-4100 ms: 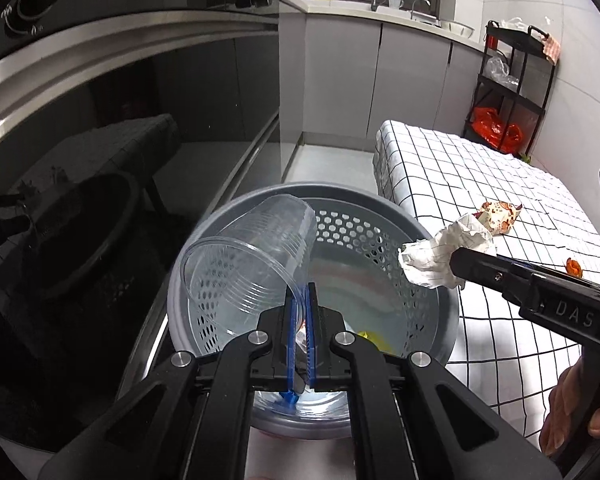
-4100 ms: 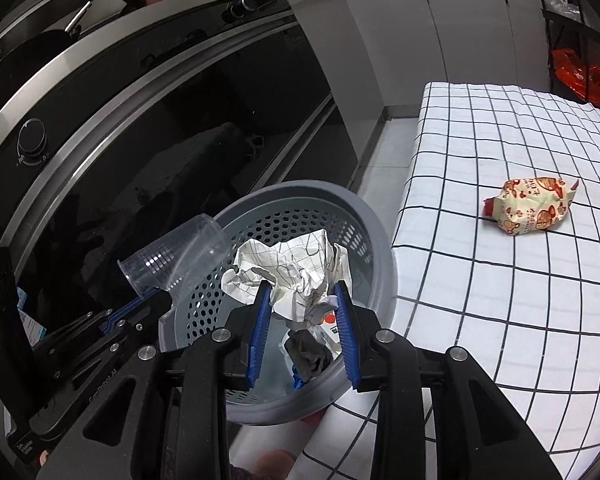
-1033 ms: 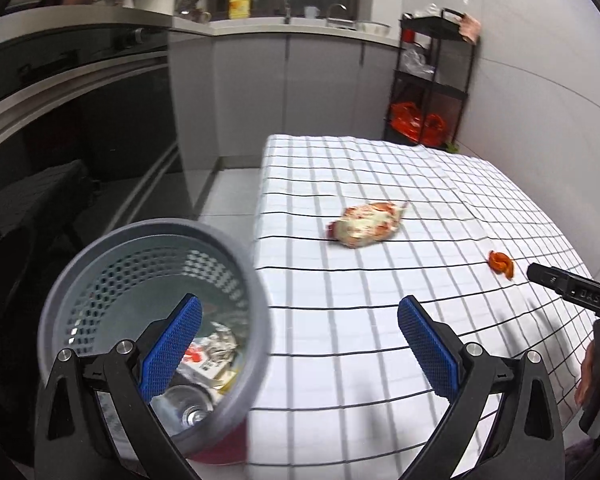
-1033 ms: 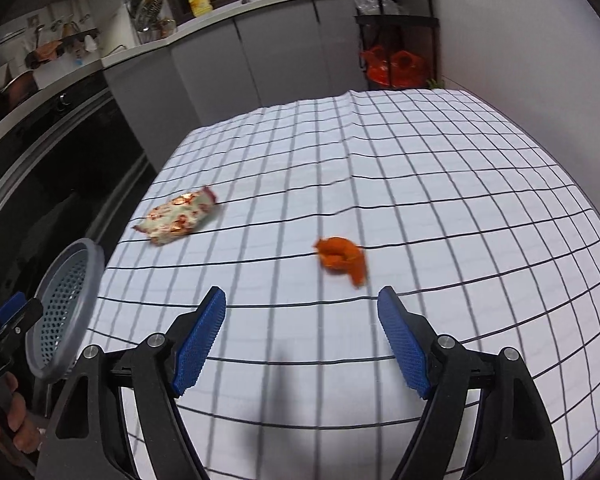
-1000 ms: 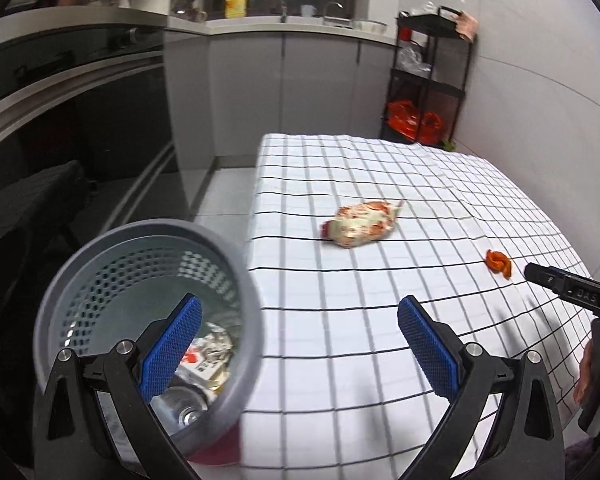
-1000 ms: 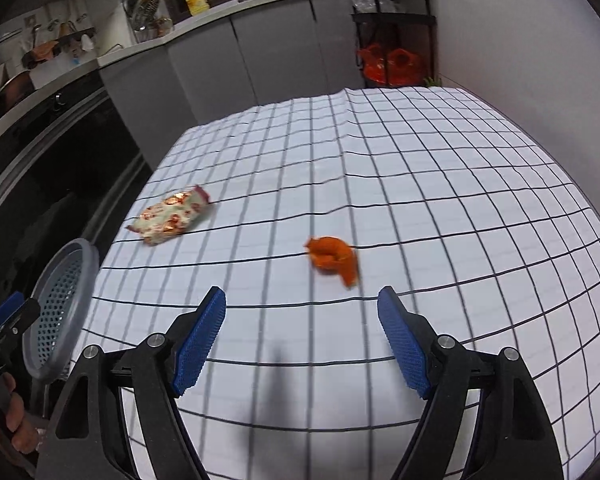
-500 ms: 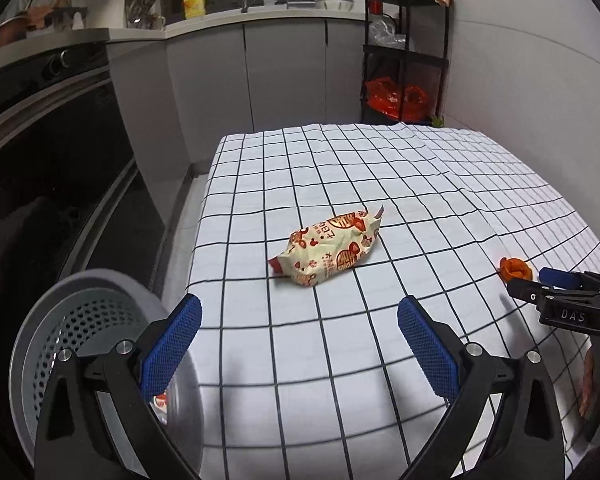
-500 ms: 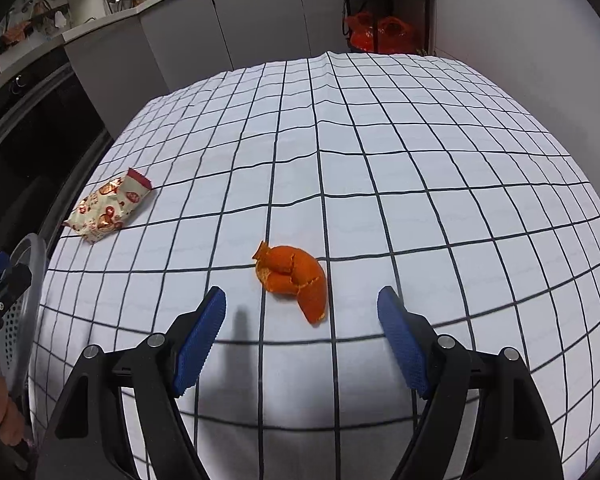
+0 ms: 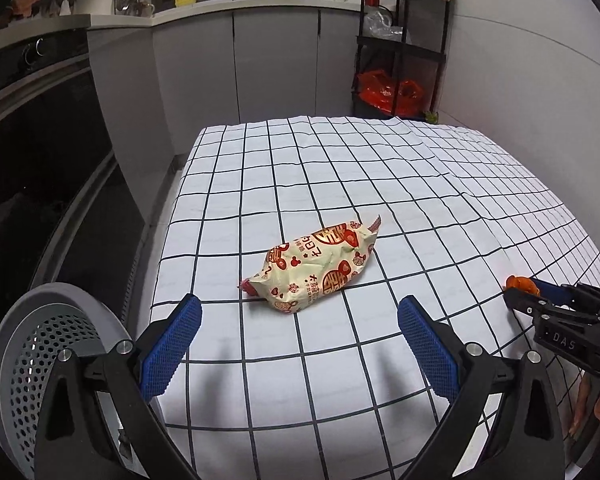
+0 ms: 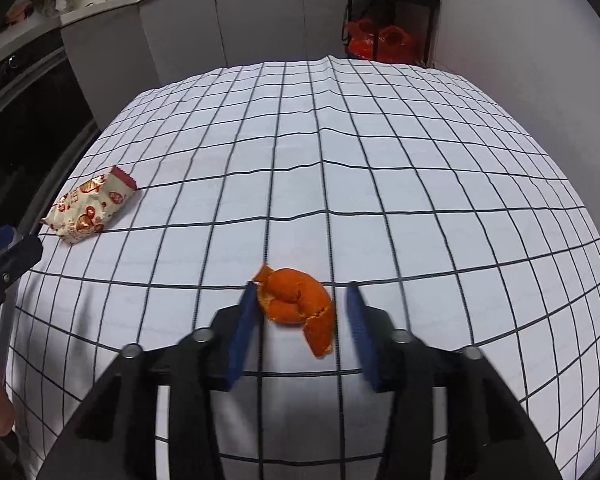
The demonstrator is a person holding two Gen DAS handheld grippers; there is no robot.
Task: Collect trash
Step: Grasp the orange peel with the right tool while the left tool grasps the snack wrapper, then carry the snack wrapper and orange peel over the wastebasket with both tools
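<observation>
The right tool (image 10: pixel 302 320), lettered "DAS", is closing around the orange peel (image 10: pixel 296 300) near the tabletop's (image 10: pixel 380 160) front edge. The left tool (image 9: pixel 298 344) is gaping wide before the snack wrapper (image 9: pixel 320 266), lying diagonally.

White letters "DAS" on the black body of the right tongs (image 9: pixel 521 295), seen at the right edge of the left wrist view. Cream snack packet with red printing (image 9: pixel 317 267), lying on the white black-gridded cloth: red round emblems holding a Chinese character, plus small dark lines of characters running upside down; too small to read for certain. In the right wrist view the packet's print is blurred. No other readable text.
</observation>
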